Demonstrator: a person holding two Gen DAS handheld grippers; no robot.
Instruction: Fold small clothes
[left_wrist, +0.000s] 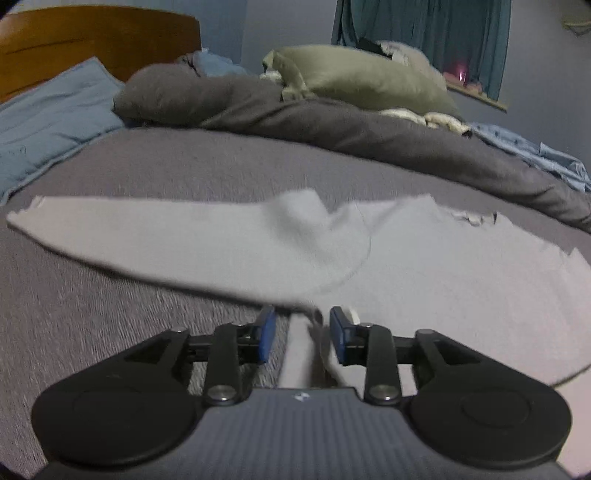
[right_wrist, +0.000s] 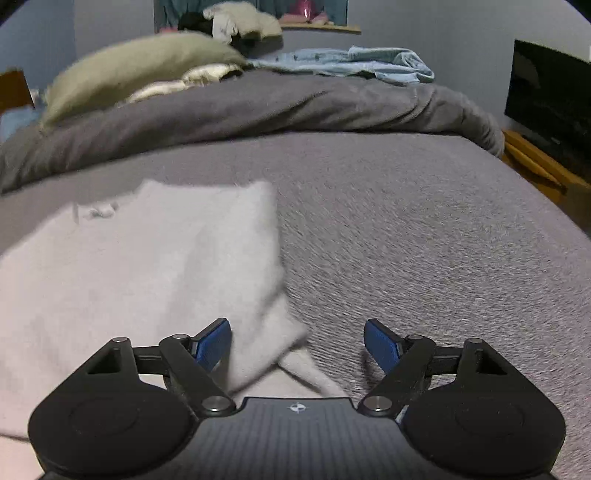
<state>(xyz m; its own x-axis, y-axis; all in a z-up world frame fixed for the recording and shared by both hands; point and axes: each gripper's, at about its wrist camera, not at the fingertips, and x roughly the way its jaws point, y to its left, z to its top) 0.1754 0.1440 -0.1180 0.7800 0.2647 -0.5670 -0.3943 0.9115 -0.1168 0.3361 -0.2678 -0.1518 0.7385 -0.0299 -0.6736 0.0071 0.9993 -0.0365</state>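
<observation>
A pale grey-white garment (left_wrist: 424, 266) lies spread on the grey bed cover (left_wrist: 92, 325); one sleeve (left_wrist: 207, 243) is folded across toward the left. My left gripper (left_wrist: 302, 334) hovers over the garment's near edge with its blue pads (left_wrist: 266, 334) apart; a strip of cloth runs between them, and I cannot tell if they pinch it. In the right wrist view the same garment (right_wrist: 129, 266) fills the left half, its right side folded over. My right gripper (right_wrist: 297, 345) is open above the garment's lower right corner, holding nothing.
A rumpled dark grey duvet (left_wrist: 332, 125) lies across the far side of the bed, with an olive pillow (left_wrist: 365, 77), blue bedding (left_wrist: 48, 122) and a wooden headboard (left_wrist: 92, 40). A dark screen (right_wrist: 550, 96) on a wooden stand (right_wrist: 539, 166) is beyond the bed's right edge.
</observation>
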